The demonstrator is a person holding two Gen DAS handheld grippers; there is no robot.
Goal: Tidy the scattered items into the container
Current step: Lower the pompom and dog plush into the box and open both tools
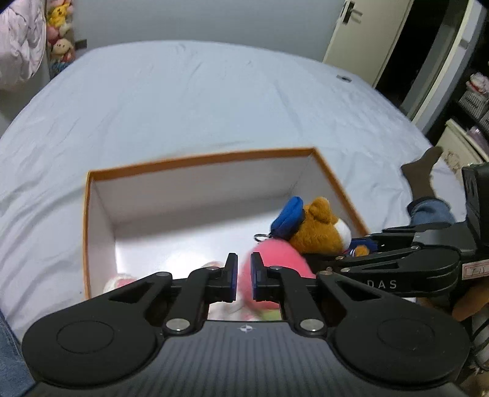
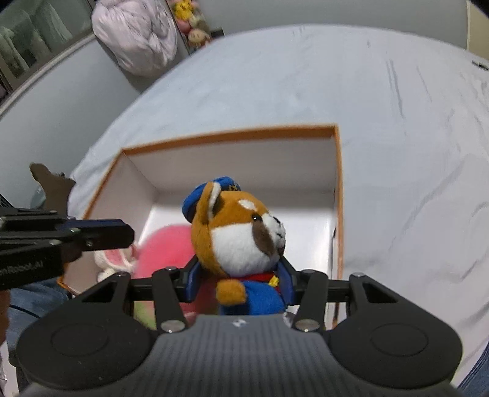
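Observation:
An open box (image 1: 195,161) with orange rim and white inside sits on the bed; it also shows in the right wrist view (image 2: 232,134). My right gripper (image 2: 240,284) is shut on a brown plush dog (image 2: 241,232) in a blue cap and blue suit, held over the box's near right part. The dog also shows in the left wrist view (image 1: 318,229). My left gripper (image 1: 243,279) hangs over the box's near edge with a narrow gap between its jaws and nothing in it. A blurred pink plush (image 1: 275,259) lies in the box below it, next to a white-and-pink bunny plush (image 2: 114,259).
The box rests on a pale blue bed sheet (image 1: 183,100). A pink jacket (image 2: 137,33) and hanging plush toys (image 1: 59,27) are at the far side. A door (image 1: 366,36) and shelves stand at the right. The person's foot (image 1: 423,177) rests on the bed.

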